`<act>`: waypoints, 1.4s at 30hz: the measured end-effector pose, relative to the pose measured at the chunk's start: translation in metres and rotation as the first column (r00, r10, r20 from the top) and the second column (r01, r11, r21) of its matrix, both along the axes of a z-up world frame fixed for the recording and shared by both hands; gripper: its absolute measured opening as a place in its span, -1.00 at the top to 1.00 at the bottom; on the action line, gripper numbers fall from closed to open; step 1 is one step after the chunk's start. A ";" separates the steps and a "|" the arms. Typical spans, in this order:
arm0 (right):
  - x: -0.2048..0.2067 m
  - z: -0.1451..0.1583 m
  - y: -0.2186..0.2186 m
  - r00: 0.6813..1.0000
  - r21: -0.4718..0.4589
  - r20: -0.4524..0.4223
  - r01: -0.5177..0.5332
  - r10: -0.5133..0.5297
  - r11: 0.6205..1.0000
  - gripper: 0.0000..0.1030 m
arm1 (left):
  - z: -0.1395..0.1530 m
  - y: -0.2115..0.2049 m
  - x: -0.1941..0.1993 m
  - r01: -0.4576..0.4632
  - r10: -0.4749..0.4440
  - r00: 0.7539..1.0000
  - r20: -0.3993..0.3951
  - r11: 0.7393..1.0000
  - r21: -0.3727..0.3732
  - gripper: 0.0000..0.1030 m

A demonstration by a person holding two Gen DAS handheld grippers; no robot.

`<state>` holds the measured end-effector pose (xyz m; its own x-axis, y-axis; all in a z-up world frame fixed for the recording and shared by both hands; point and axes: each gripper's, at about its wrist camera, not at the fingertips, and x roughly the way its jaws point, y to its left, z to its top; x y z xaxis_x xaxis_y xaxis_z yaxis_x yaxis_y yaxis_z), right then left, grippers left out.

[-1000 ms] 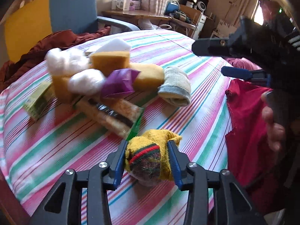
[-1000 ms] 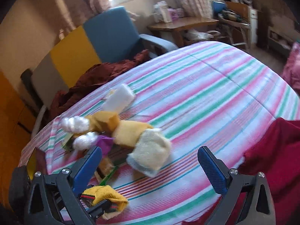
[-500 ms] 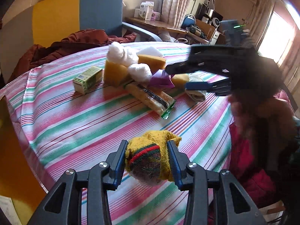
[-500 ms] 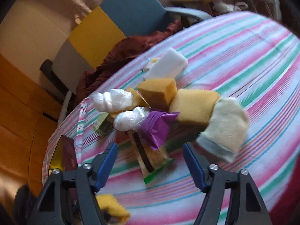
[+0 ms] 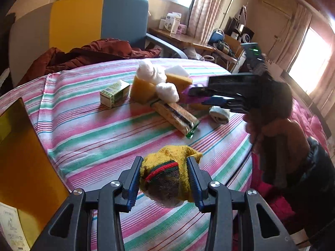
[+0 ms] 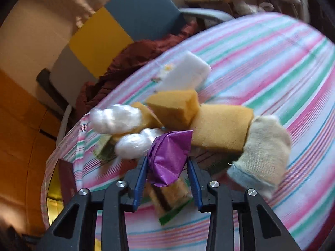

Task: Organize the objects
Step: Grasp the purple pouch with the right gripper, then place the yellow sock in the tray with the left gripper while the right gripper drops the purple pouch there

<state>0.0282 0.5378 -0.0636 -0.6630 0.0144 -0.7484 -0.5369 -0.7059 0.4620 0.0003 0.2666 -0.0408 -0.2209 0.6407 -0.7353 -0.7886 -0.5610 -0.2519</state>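
My left gripper (image 5: pixel 166 176) is shut on a rolled yellow sock (image 5: pixel 167 177) with red and green bands, held above the striped tablecloth (image 5: pixel 94 129) near the table's front edge. My right gripper (image 6: pixel 167 171) has closed around a purple packet (image 6: pixel 169 156) in the pile; the fingers (image 6: pixel 140 177) touch its sides. It also shows in the left wrist view (image 5: pixel 201 97), reaching in from the right. Around the packet lie yellow sponges (image 6: pixel 222 129), white cotton bags (image 6: pixel 117 118), a white foam block (image 6: pixel 186 71), a pale rolled sock (image 6: pixel 263 150) and a long snack packet (image 5: pixel 175 115).
A small green-and-white box (image 5: pixel 114 93) sits left of the pile. A yellow box (image 5: pixel 21 156) stands at the table's left edge. A dark red cloth (image 5: pixel 88 52) and a blue-yellow armchair (image 5: pixel 88 21) are behind the table. Red fabric (image 5: pixel 272 196) hangs at the right edge.
My right gripper moved forward and down into the pile and narrowed around the purple packet. My left gripper pulled back and up with the yellow sock, away from the pile.
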 end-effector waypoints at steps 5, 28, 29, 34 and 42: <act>0.011 0.036 -0.028 0.994 0.082 -0.055 -0.090 0.095 0.993 0.26 | 0.019 -0.022 -0.002 -0.056 0.057 0.998 -0.018 0.997 0.044 0.18; -0.090 0.038 -0.275 0.723 0.141 -0.006 -0.683 0.690 0.717 0.26 | 0.055 -0.242 -0.089 -0.604 0.609 0.792 -0.051 0.793 0.088 0.18; -0.093 0.036 -0.281 0.715 0.138 0.004 -0.693 0.699 0.708 0.26 | 0.054 -0.251 -0.092 -0.619 0.624 0.780 -0.049 0.781 0.084 0.18; -0.098 0.028 -0.301 0.681 0.135 0.037 -0.728 0.731 0.672 0.26 | 0.045 -0.274 -0.110 -0.666 0.668 0.743 -0.041 0.744 0.056 0.18; -0.106 0.019 -0.317 0.647 0.125 0.074 -0.761 0.759 0.637 0.26 | 0.042 -0.276 -0.155 -0.674 0.674 0.737 -0.049 0.738 0.015 0.15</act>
